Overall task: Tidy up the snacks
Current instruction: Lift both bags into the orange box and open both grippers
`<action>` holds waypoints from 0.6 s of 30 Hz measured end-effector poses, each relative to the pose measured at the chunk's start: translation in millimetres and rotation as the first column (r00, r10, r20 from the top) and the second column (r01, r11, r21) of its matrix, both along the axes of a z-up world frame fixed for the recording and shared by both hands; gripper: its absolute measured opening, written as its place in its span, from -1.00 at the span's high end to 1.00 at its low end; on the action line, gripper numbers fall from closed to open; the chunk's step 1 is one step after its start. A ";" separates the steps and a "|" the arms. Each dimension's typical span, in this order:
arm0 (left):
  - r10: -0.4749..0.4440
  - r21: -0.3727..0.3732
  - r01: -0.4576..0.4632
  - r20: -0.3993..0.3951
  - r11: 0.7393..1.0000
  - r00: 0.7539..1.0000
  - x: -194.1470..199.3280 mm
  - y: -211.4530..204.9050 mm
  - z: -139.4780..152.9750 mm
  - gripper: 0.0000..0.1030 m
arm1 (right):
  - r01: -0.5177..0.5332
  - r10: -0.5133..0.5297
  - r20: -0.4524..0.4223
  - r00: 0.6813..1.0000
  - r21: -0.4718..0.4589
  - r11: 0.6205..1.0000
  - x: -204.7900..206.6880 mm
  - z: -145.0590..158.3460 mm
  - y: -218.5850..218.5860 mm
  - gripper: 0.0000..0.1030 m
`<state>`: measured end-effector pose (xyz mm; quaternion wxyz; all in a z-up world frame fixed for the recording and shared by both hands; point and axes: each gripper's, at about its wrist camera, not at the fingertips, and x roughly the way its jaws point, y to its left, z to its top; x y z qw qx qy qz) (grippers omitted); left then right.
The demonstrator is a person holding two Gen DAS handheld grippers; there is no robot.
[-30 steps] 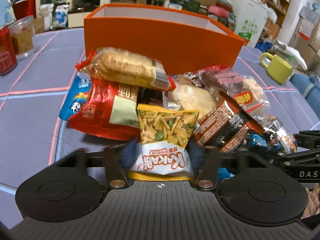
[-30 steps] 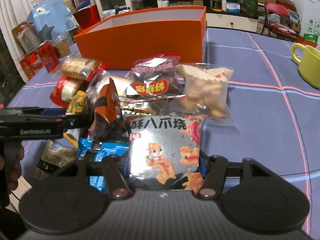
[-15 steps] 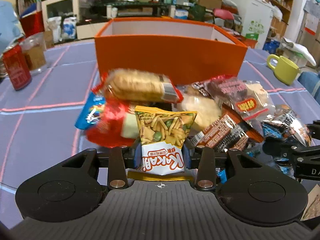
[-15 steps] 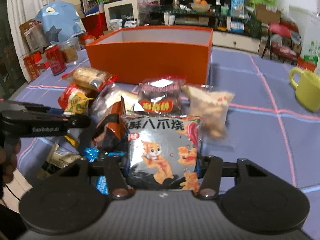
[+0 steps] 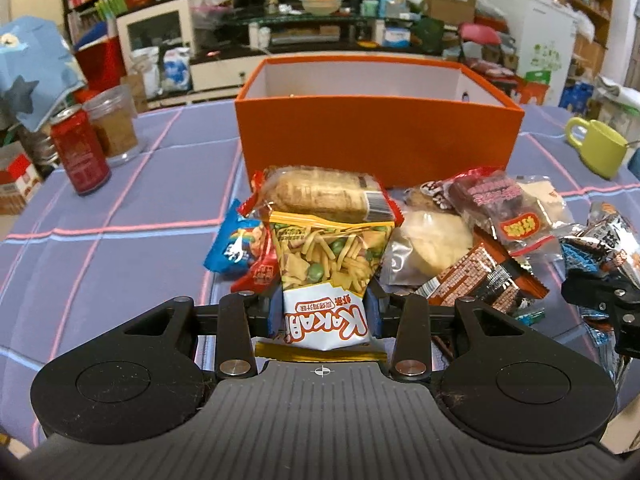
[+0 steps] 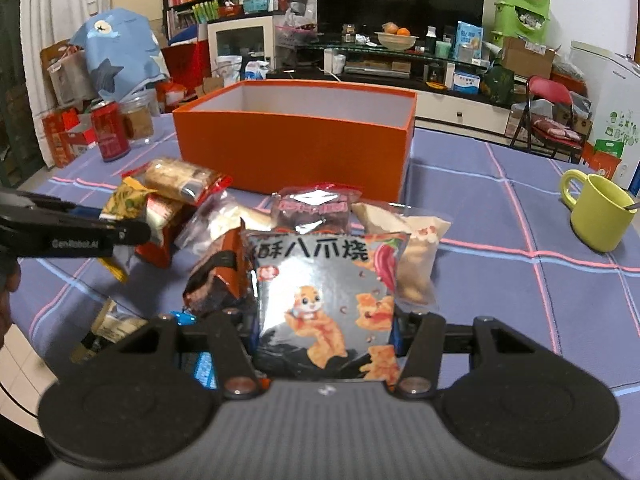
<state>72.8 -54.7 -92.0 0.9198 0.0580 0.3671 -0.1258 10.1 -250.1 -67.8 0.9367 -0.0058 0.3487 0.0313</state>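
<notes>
Both grippers gripping 1 pkt each — left gripper [image 5: 324, 312] pinching pea-mix pack [image 5: 326, 276], right gripper [image 6: 326, 344] clamping silver pack [image 6: 326, 304]; orange box [image 6: 296, 148] looking near empty, most of the pile [image 5: 460, 232] waiting.

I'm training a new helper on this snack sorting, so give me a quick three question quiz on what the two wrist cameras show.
1. True or false: the orange box has its lid on.
2. What does the left claw hold? A) red can B) pea snack packet C) mug
3. Which claw grips the silver packet with a cartoon animal?

Key: 1 false, its top is open. 2 B, the pea snack packet. 3 the right claw.
</notes>
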 end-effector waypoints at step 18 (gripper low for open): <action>0.084 0.046 -0.085 0.023 0.995 0.996 2.2 -1.6 6.9 0.87 | 0.000 0.000 0.005 1.000 0.006 1.000 0.5 3.3 12.4 -0.06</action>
